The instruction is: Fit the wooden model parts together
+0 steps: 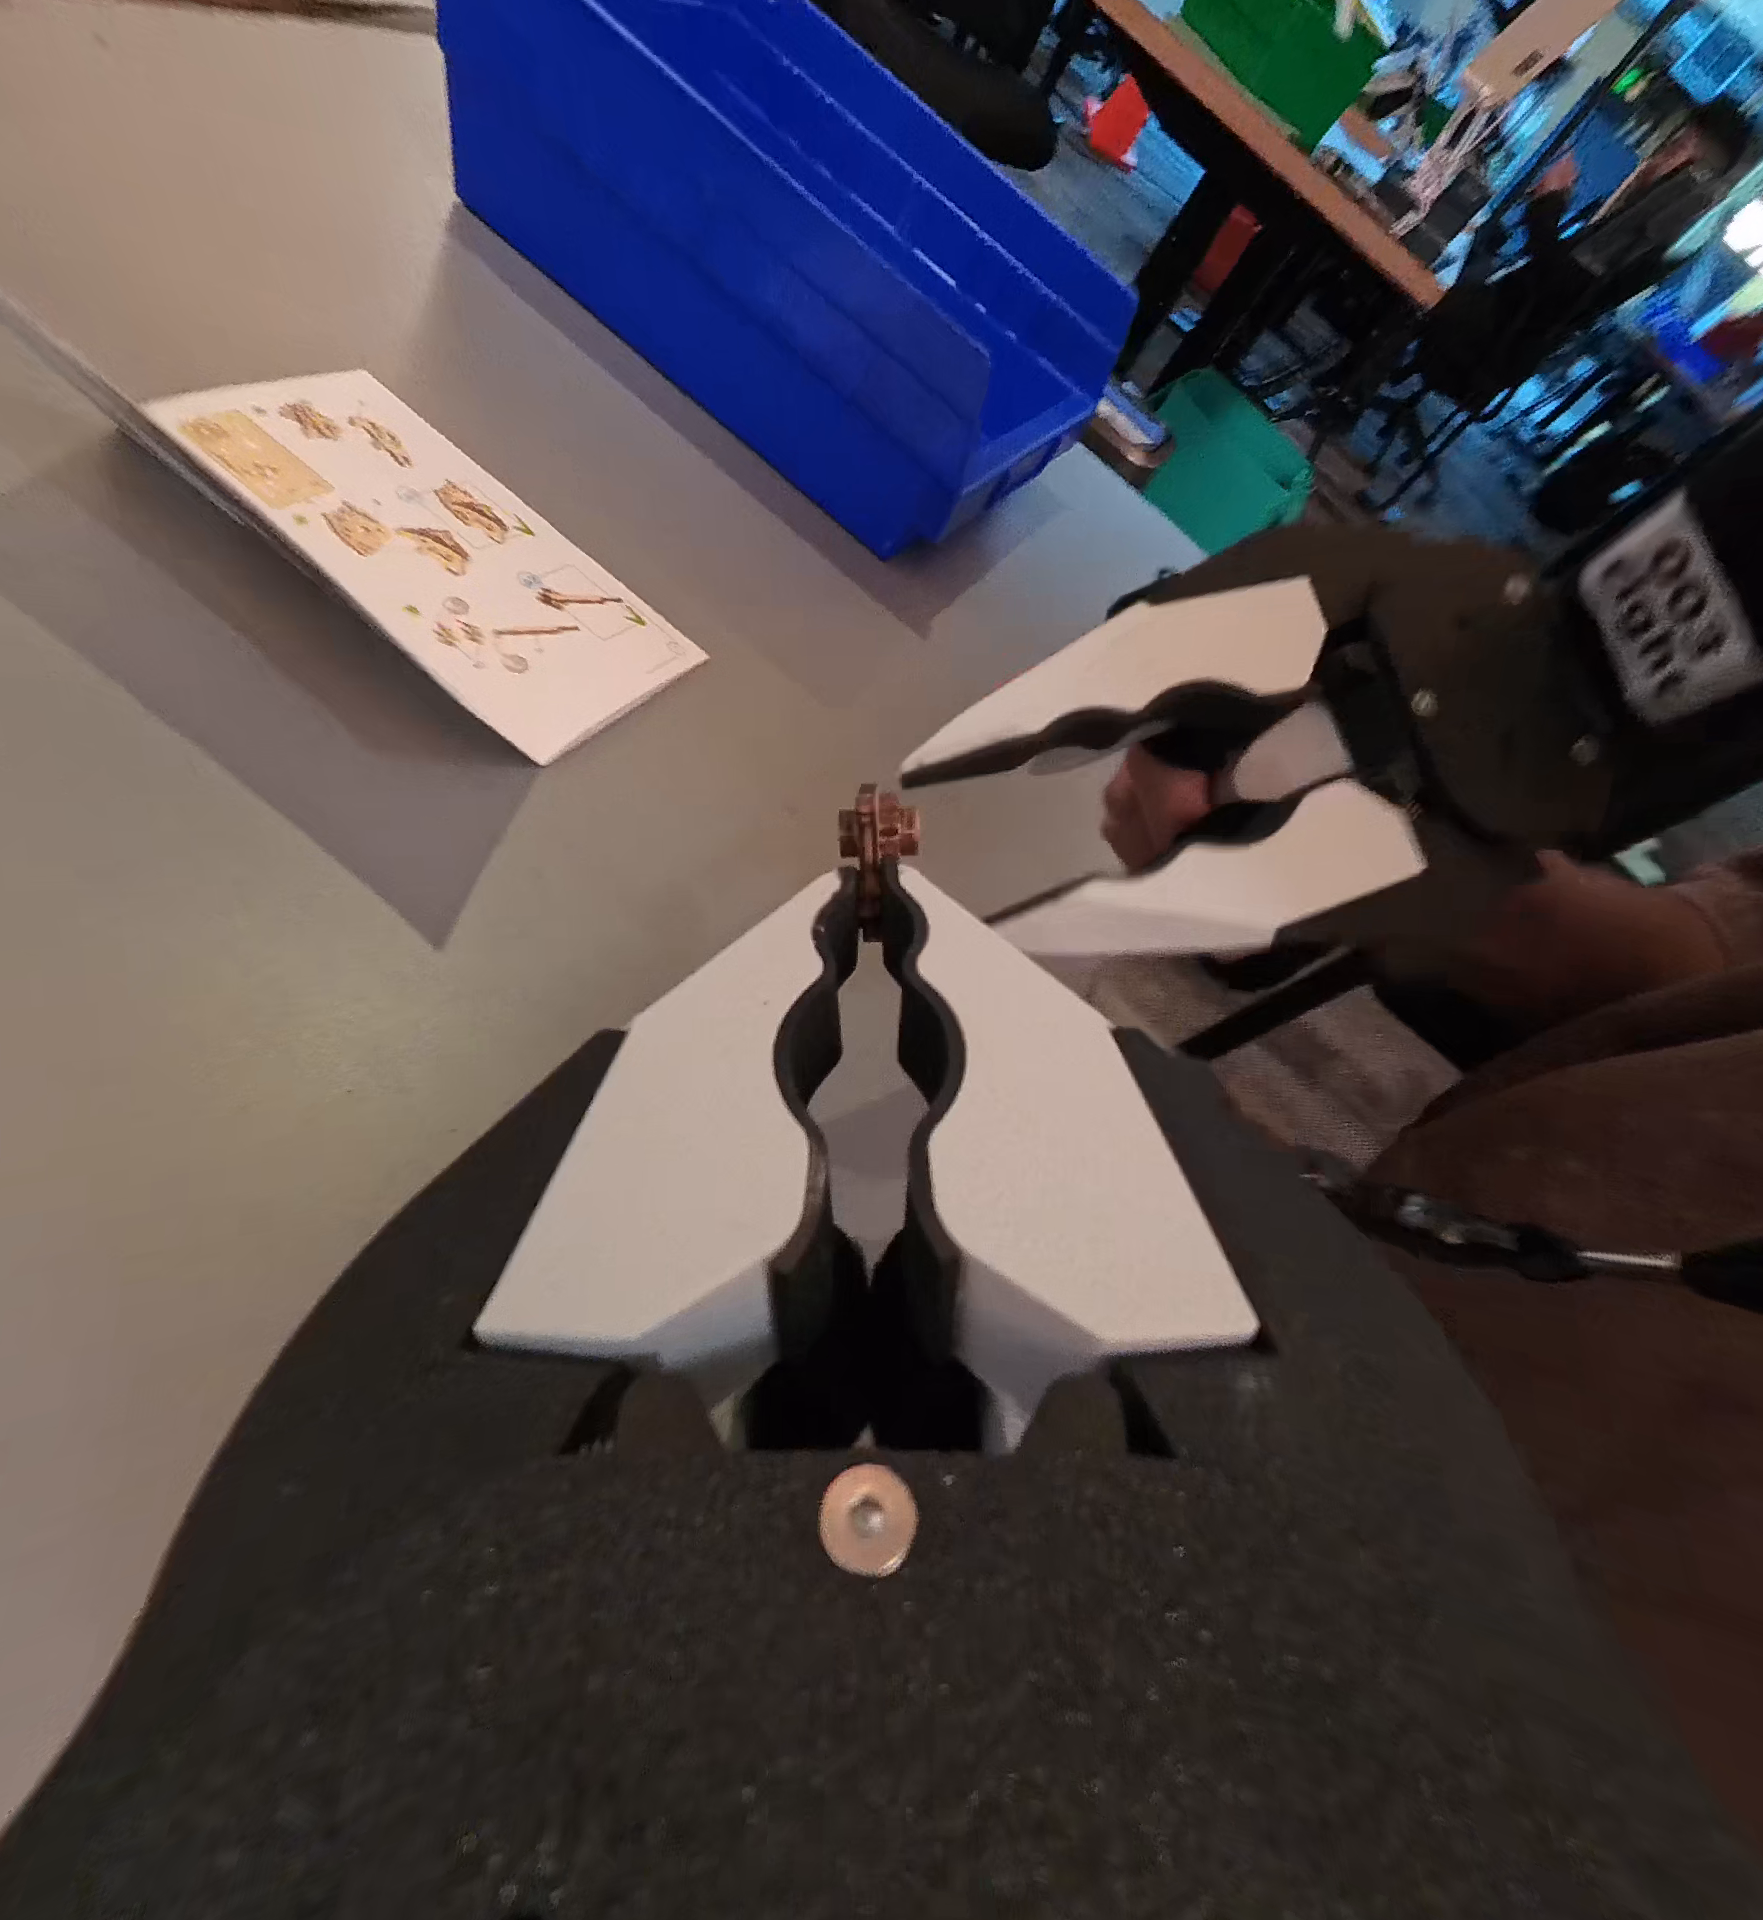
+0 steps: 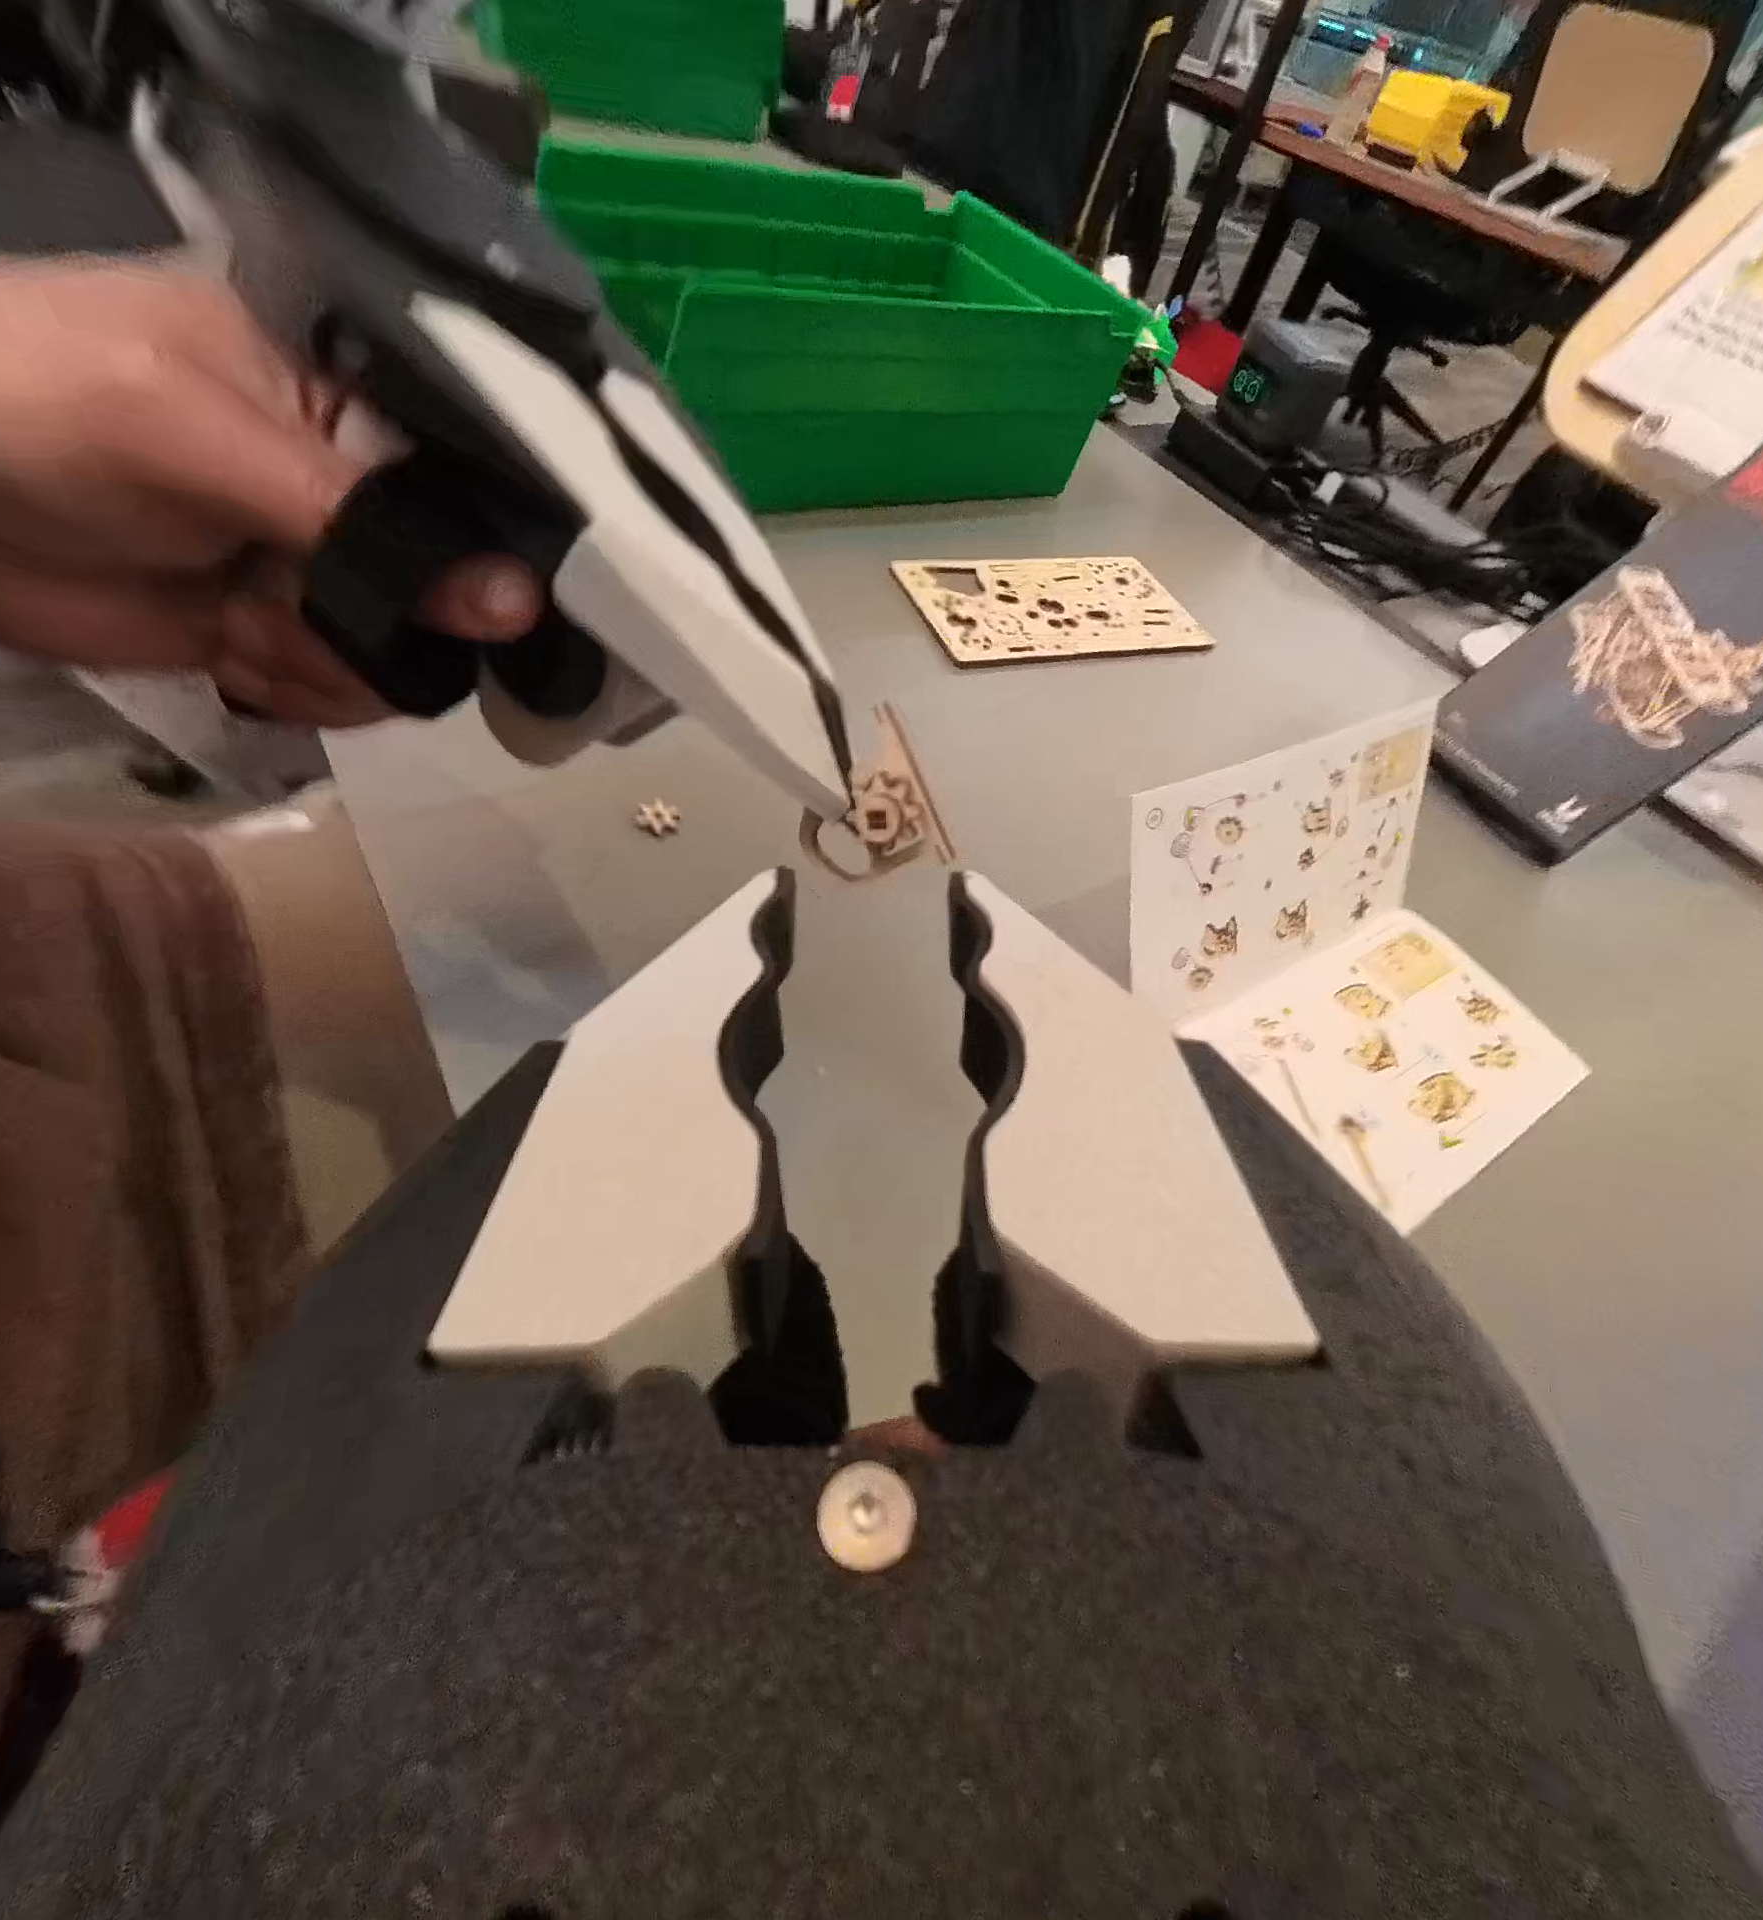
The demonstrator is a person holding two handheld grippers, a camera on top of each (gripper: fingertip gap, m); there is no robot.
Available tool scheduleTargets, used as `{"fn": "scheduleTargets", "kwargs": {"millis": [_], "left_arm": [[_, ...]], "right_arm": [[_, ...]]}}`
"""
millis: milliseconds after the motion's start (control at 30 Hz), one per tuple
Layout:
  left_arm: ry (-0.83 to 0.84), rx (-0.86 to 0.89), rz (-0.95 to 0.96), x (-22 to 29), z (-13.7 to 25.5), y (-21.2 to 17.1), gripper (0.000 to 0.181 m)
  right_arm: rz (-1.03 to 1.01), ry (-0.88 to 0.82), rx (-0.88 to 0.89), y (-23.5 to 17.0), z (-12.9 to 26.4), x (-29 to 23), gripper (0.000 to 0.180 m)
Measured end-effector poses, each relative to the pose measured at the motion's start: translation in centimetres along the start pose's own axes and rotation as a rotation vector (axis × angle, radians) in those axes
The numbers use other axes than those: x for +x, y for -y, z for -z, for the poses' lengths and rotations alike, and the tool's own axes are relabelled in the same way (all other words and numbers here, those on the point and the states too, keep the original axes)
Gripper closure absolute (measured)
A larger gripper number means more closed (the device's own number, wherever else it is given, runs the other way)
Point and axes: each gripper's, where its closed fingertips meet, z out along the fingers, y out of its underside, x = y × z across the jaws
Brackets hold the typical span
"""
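The left gripper (image 1: 872,883) pinches the wooden assembly (image 2: 882,816) above the grey table (image 1: 181,1039); the right gripper (image 2: 869,883) hangs empty, jaws apart, just beside it. A loose gear (image 2: 658,818), punched sheet (image 2: 1053,608), instruction leaflet (image 2: 1376,1060), green bin (image 2: 856,395) and blue bin (image 1: 752,260) lie around.

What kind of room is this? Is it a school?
Probably a workshop or lab, not clearly a school. Plastic storage bins, a blue one and green ones, sit on grey worktables, and more desks with gear stand behind.

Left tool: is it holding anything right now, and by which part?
Yes. The left tool is shut on the small wooden gear assembly, pinching its edge at the fingertips. The right tool is open and holds nothing.
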Motion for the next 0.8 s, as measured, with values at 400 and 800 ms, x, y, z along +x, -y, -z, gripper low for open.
{"fn": "scheduleTargets", "kwargs": {"millis": [400,800], "left_arm": [[0.19,0.15,-0.277,1.4,1.0,2.7,0.18],[0.331,0.188,-0.409,1.7,1.6,3.5,0.18]], "right_arm": [[-0.42,0.014,0.226,3.5,0.4,0.3,0.171],[-0.485,0.017,0.315,4.7,1.3,0.5,0.173]]}}
